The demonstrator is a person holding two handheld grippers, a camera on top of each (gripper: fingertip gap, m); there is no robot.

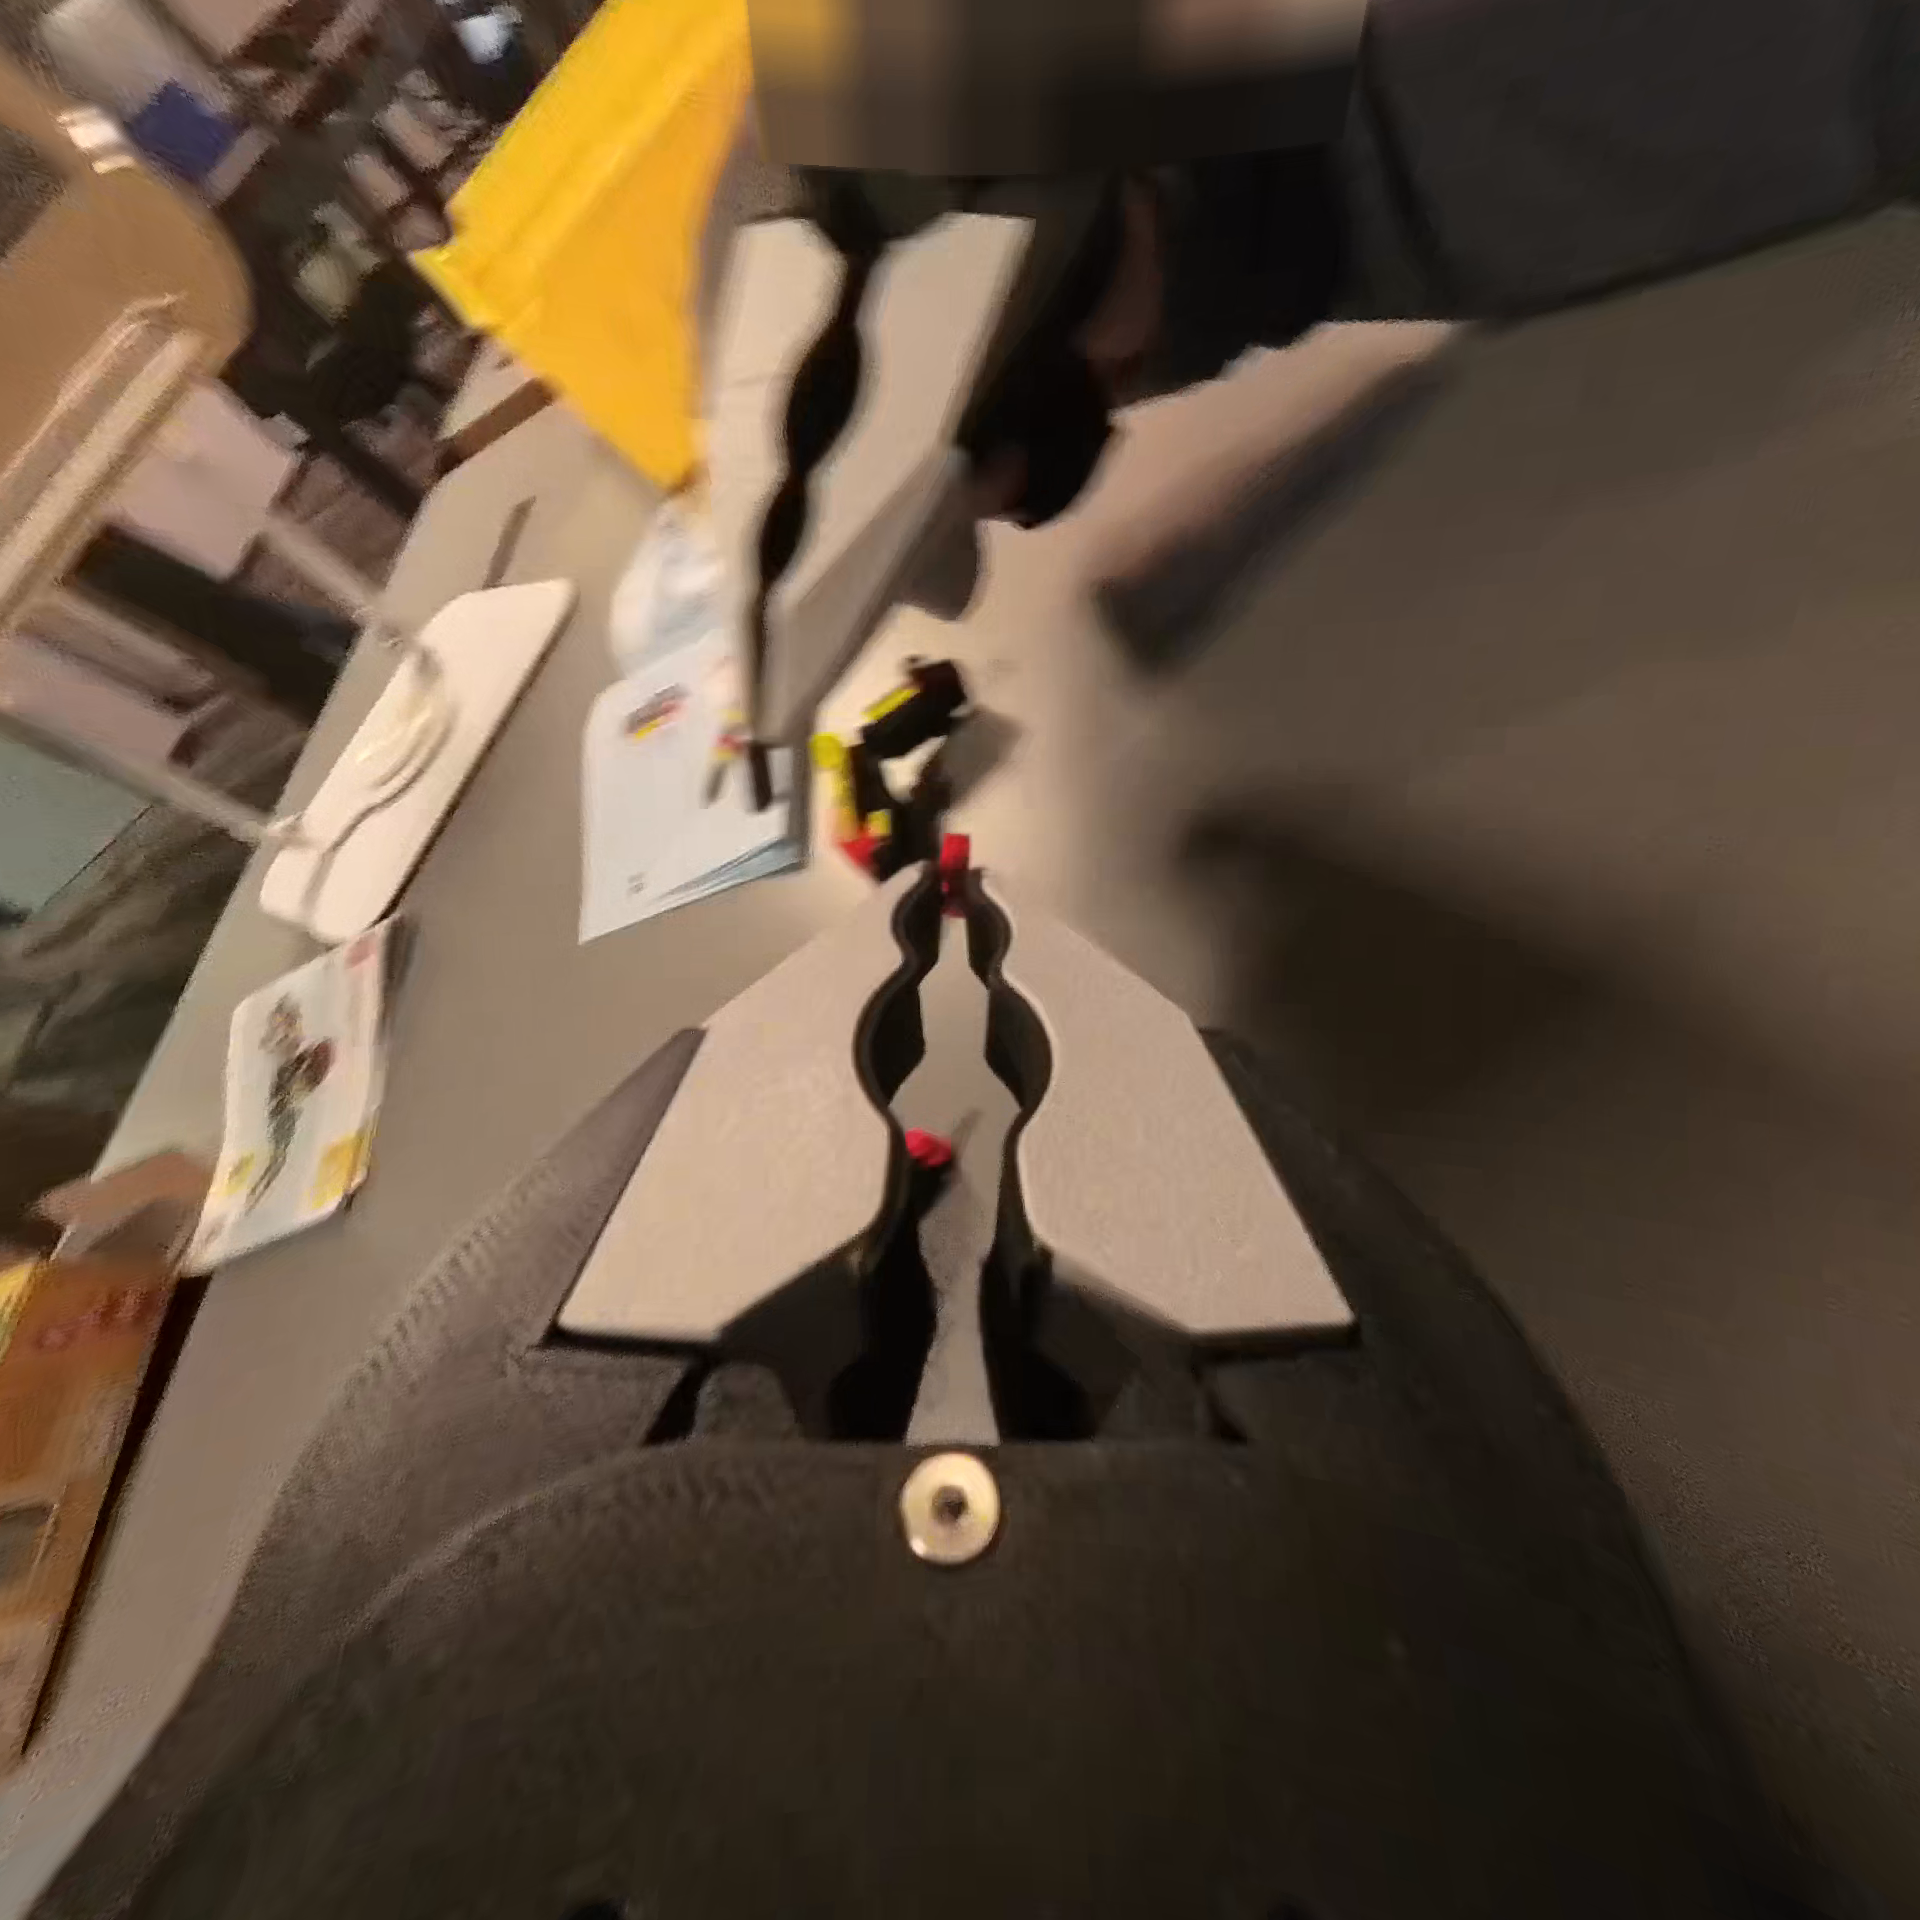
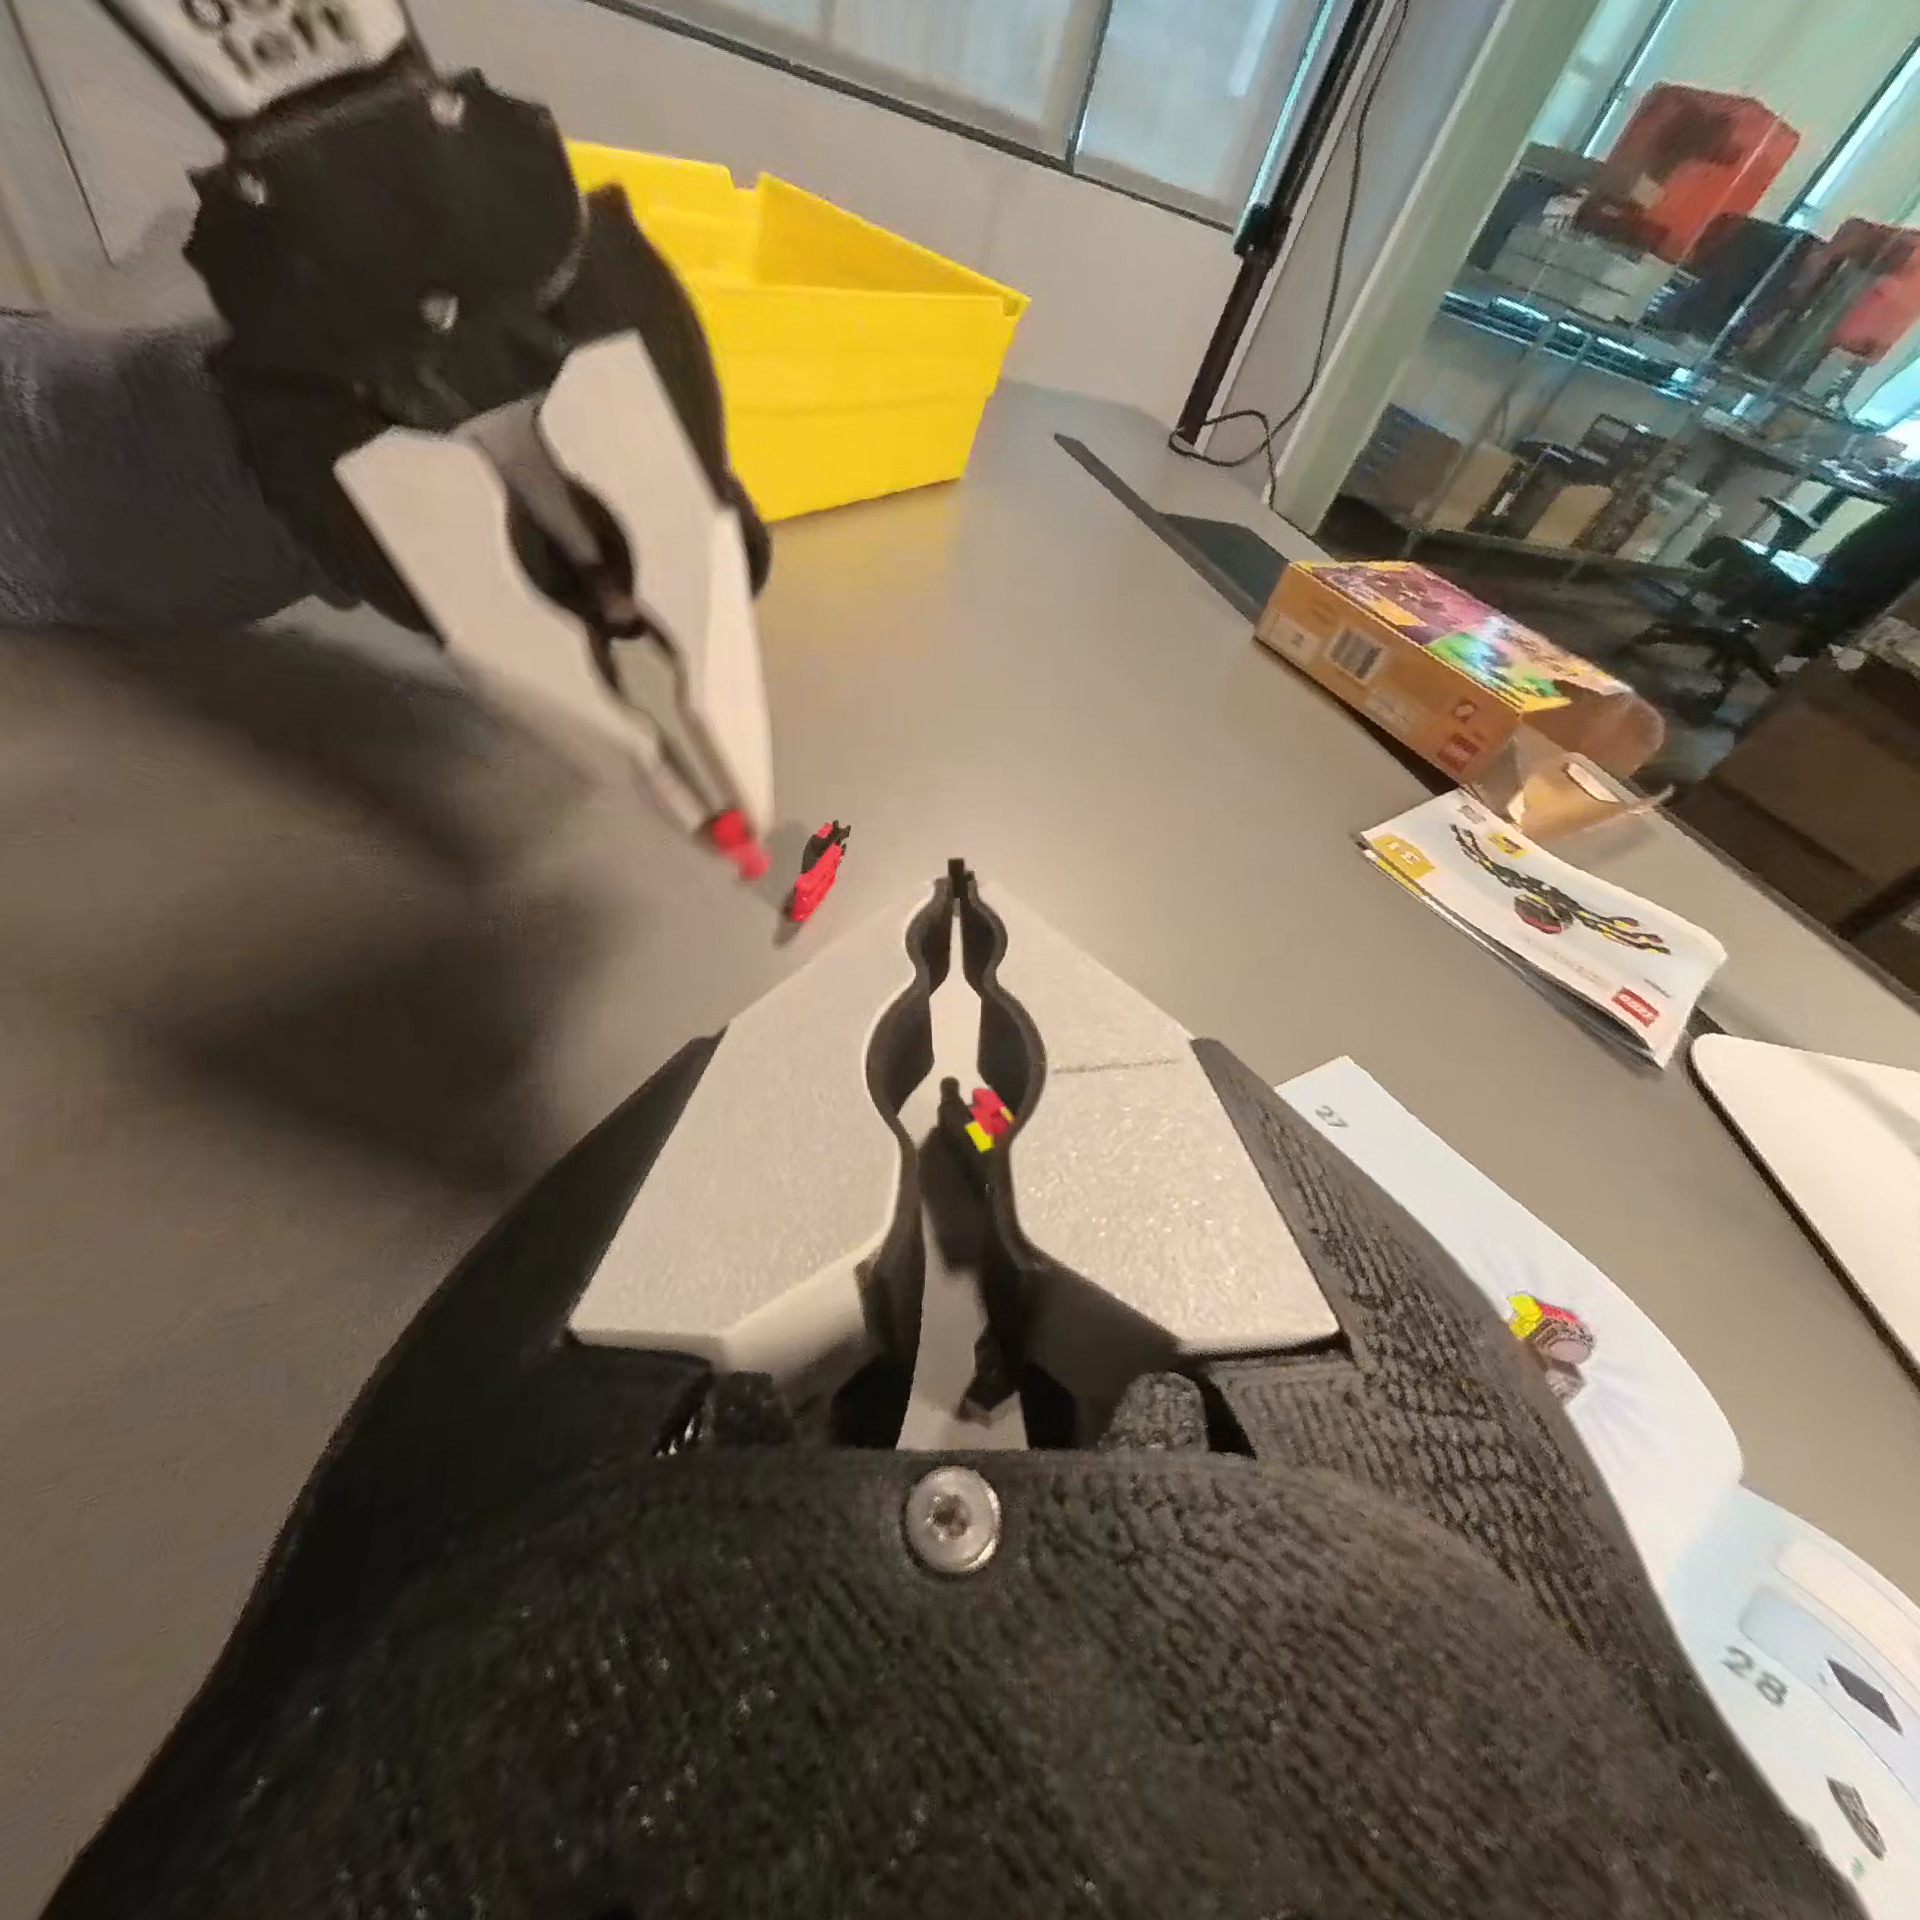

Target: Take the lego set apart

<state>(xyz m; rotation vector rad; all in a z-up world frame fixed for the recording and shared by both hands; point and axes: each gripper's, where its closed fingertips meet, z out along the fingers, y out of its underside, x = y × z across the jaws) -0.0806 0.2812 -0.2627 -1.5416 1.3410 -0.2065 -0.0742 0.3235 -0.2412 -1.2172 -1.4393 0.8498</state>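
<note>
Two hand-held grippers with grey wedge fingers and black bodies meet over a grey table, mid-way through pulling a small black, yellow and red lego model apart. The left gripper (image 2: 732, 831), seen from the right wrist view at far left, has its tips pinched shut on a small red lego piece (image 2: 736, 834), held just above the tabletop. The right gripper (image 2: 957, 883) is likewise closed to a narrow slit, clamping a thin black part at its tips; the rest of the black, yellow and red lego model (image 1: 891, 774) hangs from it in the blurred left wrist view, beside the open white instruction booklet (image 1: 665, 831).

A separate red-and-black lego chunk (image 2: 818, 871) lies on the grey table (image 2: 1039, 675), just beyond and to the left of the right gripper's tips and right beside the left gripper's tips, its long axis running roughly near to far. The left gripper is the nearer to it, though already occupied.

A yellow plastic bin (image 2: 831, 343) stands at the far side, behind the left gripper, apparently where loosened pieces belong. A cardboard set box (image 2: 1434, 665) and a second, folded leaflet (image 2: 1538, 925) lie at right. The next move likely turns on carrying the red piece far and slightly right to that bin.
</note>
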